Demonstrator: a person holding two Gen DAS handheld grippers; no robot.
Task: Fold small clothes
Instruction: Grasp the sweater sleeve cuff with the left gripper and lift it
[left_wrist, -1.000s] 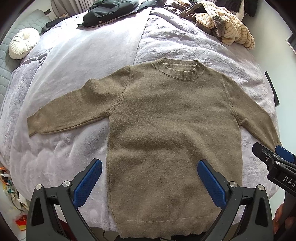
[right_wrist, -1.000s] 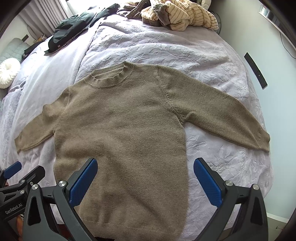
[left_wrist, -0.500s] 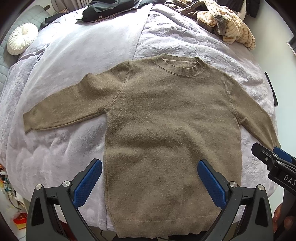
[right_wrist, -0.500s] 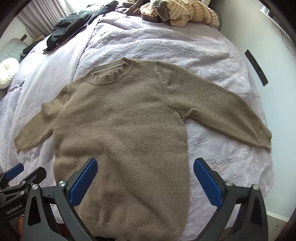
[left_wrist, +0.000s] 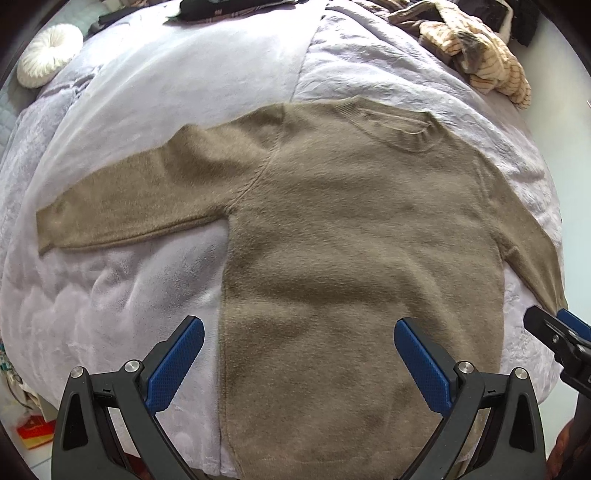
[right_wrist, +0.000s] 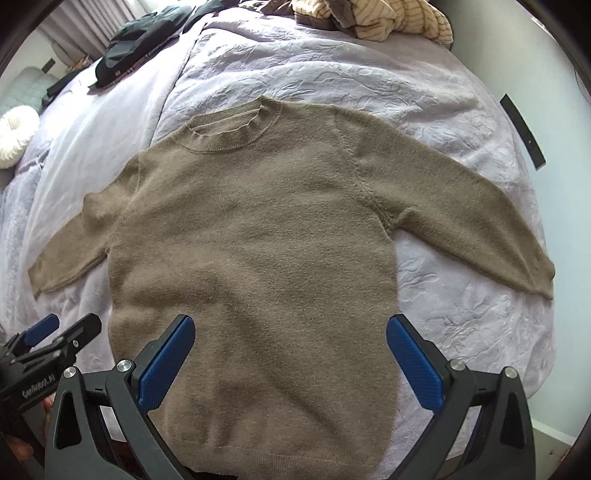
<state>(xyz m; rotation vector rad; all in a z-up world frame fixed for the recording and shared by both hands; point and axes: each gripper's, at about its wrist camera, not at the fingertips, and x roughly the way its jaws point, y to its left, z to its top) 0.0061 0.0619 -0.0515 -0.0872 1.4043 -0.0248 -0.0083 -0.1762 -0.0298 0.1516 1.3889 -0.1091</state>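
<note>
A brown knit sweater (left_wrist: 354, 236) lies flat and face up on a bed with a lavender bedspread (left_wrist: 155, 288), collar away from the cameras, hem toward the near edge, both sleeves spread outward.

Left wrist view: the left tool (left_wrist: 295, 362) hovers above the lower body of the sweater with its blue-padded fingers (left_wrist: 173, 365) set wide apart and holding nothing; one pad is over bare bedspread just beside the sweater's side seam, the other over the knit. This view shows the whole of the sweater's left sleeve (left_wrist: 125, 206) to its cuff, while the opposite sleeve runs off toward the frame edge, where the tip of the right tool (left_wrist: 557, 336) enters. It also shows a smooth, paler sheet (left_wrist: 207, 74) covering the left part of the bed and some coloured clutter (left_wrist: 31, 435) on the floor below the bed's edge.

Right wrist view: the right tool (right_wrist: 290, 358) hovers likewise over the hem region, fingers (right_wrist: 415, 365) wide and empty. Here the right sleeve (right_wrist: 461, 218) is seen complete, lying on embossed bedspread, and the ribbed collar (right_wrist: 229, 129) appears sharper. The left tool (right_wrist: 55, 336) shows at the lower left. Only this view shows a dark strip (right_wrist: 522, 131) on the pale wall.

Both views include a round white cushion (left_wrist: 50, 53), dark garments (right_wrist: 136, 44) and a striped beige garment (right_wrist: 380, 16) at the far end of the bed.
</note>
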